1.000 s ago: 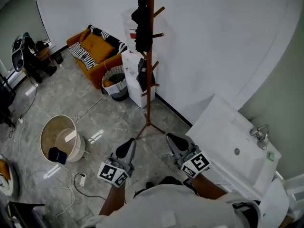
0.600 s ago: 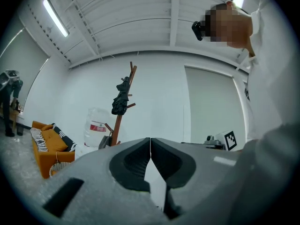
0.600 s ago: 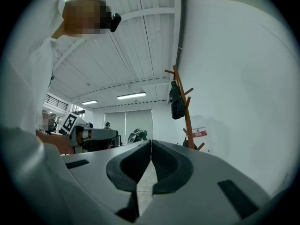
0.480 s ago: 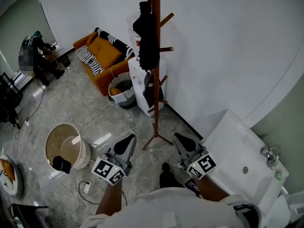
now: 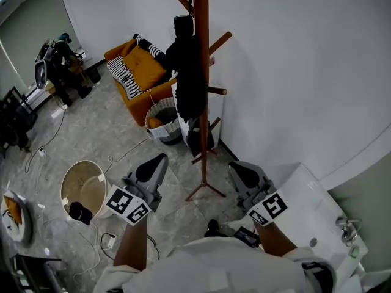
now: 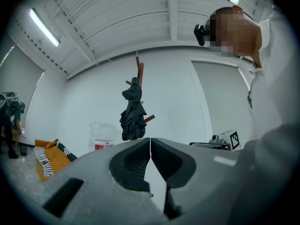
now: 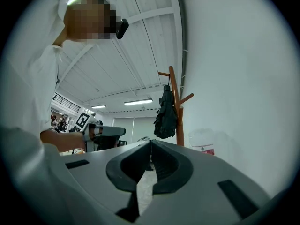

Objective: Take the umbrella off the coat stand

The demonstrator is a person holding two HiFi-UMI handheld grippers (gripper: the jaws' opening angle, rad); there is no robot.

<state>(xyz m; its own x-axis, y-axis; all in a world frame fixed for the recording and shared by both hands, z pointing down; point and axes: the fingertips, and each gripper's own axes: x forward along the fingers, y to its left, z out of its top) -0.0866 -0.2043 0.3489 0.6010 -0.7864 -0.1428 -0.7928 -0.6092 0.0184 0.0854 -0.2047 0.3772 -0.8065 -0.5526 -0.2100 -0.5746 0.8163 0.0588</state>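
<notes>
My left tool (image 5: 153,164) and right tool (image 5: 243,173) both have their jaws pressed together with nothing between them. The folded black umbrella (image 5: 187,72) hangs from an upper peg of the coat stand (image 5: 203,121), against its pole, well apart from both tools.

a mock living corner inside a large lab hall: orange sofa (image 5: 143,72), woven basket (image 5: 162,118), wooden coat stand (image 5: 203,90) and white washbasin (image 5: 305,194) against bare partition walls (image 5: 293,72), loose cables (image 5: 54,125) on the floor (image 5: 122,145), tube lights (image 6: 44,27) under a ribbed industrial ceiling (image 6: 140,22).
</notes>
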